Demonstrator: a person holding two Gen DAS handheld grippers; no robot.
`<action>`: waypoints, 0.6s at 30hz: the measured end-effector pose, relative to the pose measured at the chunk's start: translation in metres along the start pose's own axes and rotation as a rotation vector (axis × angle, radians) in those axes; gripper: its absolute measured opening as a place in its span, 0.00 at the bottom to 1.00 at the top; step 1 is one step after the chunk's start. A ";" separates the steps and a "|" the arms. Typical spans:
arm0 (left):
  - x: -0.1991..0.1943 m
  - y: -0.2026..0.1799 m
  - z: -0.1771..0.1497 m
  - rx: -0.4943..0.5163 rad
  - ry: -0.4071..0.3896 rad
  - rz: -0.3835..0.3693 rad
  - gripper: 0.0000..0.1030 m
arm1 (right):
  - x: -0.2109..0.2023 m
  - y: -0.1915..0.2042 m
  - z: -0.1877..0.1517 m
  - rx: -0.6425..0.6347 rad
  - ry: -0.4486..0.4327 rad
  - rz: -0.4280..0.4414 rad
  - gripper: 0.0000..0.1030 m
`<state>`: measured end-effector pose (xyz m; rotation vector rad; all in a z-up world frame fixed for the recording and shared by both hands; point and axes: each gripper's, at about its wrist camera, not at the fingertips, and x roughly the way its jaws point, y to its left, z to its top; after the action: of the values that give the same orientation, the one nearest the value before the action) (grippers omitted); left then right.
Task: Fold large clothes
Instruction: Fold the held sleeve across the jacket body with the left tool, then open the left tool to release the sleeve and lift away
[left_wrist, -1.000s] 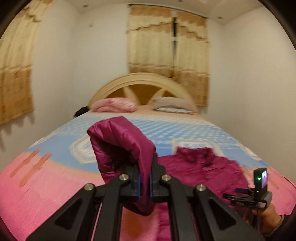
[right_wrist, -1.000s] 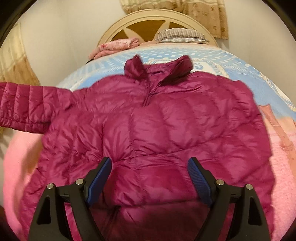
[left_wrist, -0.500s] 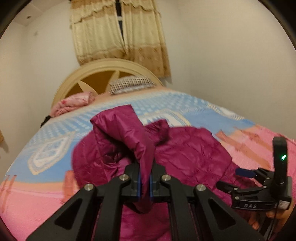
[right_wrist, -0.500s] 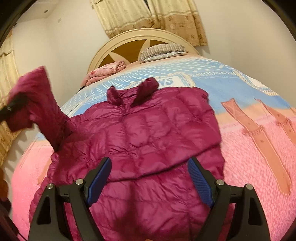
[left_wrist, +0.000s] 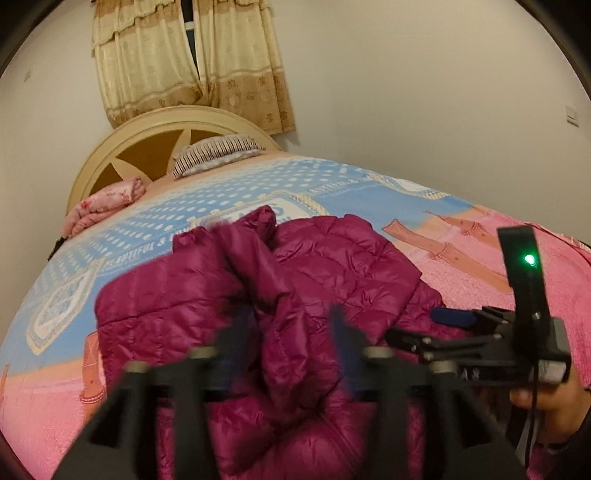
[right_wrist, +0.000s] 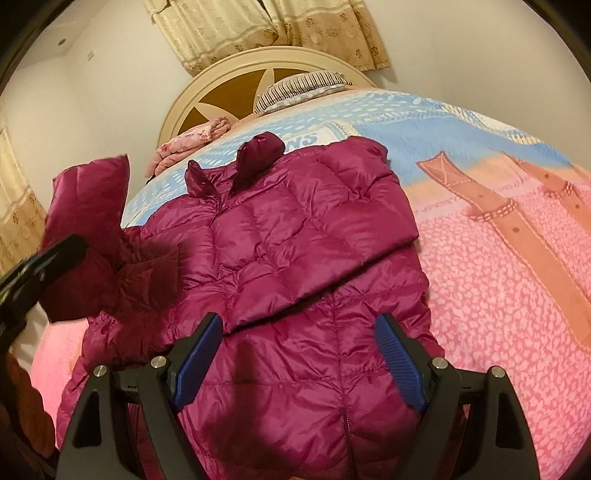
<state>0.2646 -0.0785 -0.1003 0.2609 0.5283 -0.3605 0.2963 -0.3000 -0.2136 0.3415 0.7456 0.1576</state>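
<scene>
Magenta quilted puffer jacket (right_wrist: 295, 240) on pink-and-blue patterned bed (right_wrist: 498, 295).
Jacket lies collar toward headboard, one sleeve folded across its front. Left claw (left_wrist: 291, 332): blurred, jaws parted, other sleeve between them. Right claw (right_wrist: 295, 354): released, above hem.

I see pale walls (left_wrist: 406, 92), beige curtains (left_wrist: 192, 62), an arched cream headboard (left_wrist: 147, 140), two pillows and a pink-and-blue bedspread (right_wrist: 498, 277).

Puffer jacket (right_wrist: 295, 240) on bed (right_wrist: 498, 295) ahead of right gripper (right_wrist: 295, 354); sleeve (left_wrist: 266, 280) draped between left gripper (left_wrist: 288, 332) fingers; pillows (left_wrist: 218, 155) far behind.
</scene>
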 end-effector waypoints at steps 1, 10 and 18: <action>-0.006 0.000 -0.001 0.005 -0.021 0.001 0.74 | 0.000 -0.002 0.000 0.011 -0.001 0.003 0.82; 0.005 0.058 0.001 0.005 -0.037 0.266 1.00 | -0.005 -0.002 -0.001 0.019 -0.027 -0.026 0.82; 0.106 0.132 -0.018 -0.115 0.199 0.345 1.00 | -0.032 0.053 0.033 -0.108 -0.109 -0.029 0.82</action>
<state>0.3947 0.0191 -0.1522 0.2724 0.6844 0.0325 0.2951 -0.2670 -0.1517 0.2343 0.6312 0.1507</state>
